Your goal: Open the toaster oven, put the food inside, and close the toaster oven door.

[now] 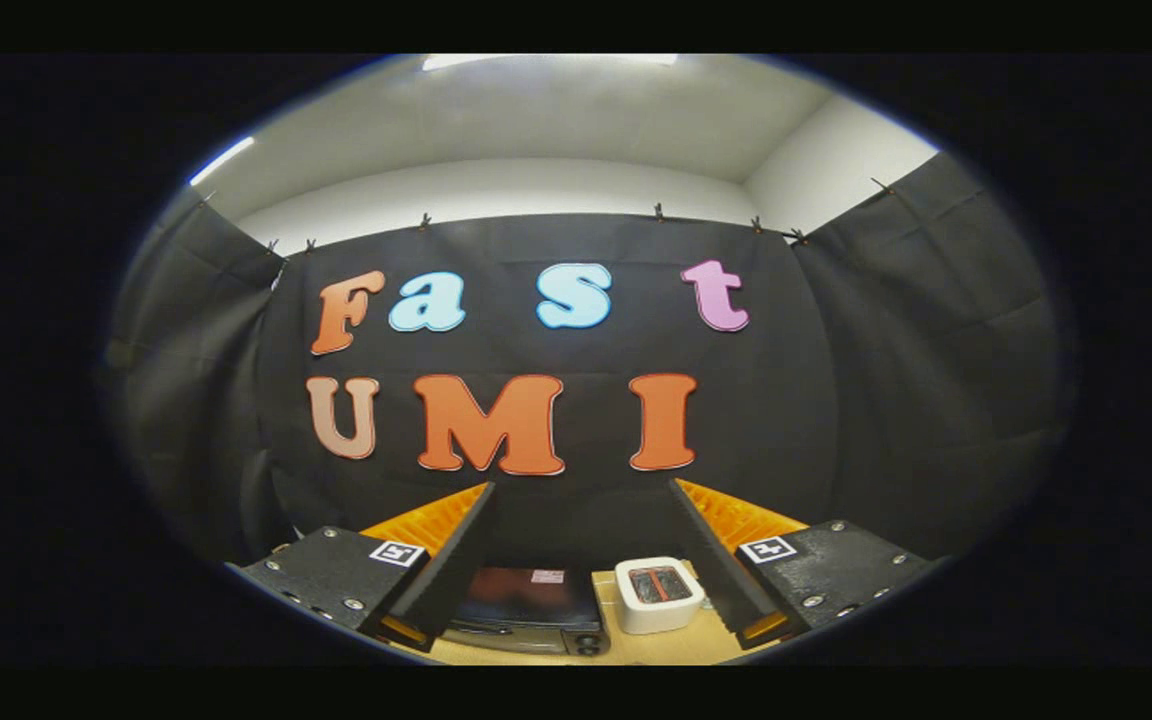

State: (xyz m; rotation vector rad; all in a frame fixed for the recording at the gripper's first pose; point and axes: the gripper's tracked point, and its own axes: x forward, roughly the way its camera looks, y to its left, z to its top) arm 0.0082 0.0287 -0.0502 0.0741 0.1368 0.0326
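Below and ahead of the fingers, on a light wooden table (656,650), I see the toaster oven (526,610), a dark box with a glossy top that lies between the two fingers (456,560) from my camera's angle. A small pale sticker (547,576) sits on its top near the back; I cannot read any writing on it. A strip of the front shows at the lower edge, with what look like two round knobs (588,645) at its right end; I cannot tell from here whether the door is shut. Just beside the oven on its right stands a white pop-up toaster (658,594), its slots showing dark with a reddish tint. I have the gripper (581,495) spread wide apart, holding nothing, raised well above the table with both appliances far beneath it. Each finger mount carries a small black-and-white square marker (397,552), not legible text. Behind everything hangs the black cloth wall (816,400), with a white ceiling (576,120) above it.
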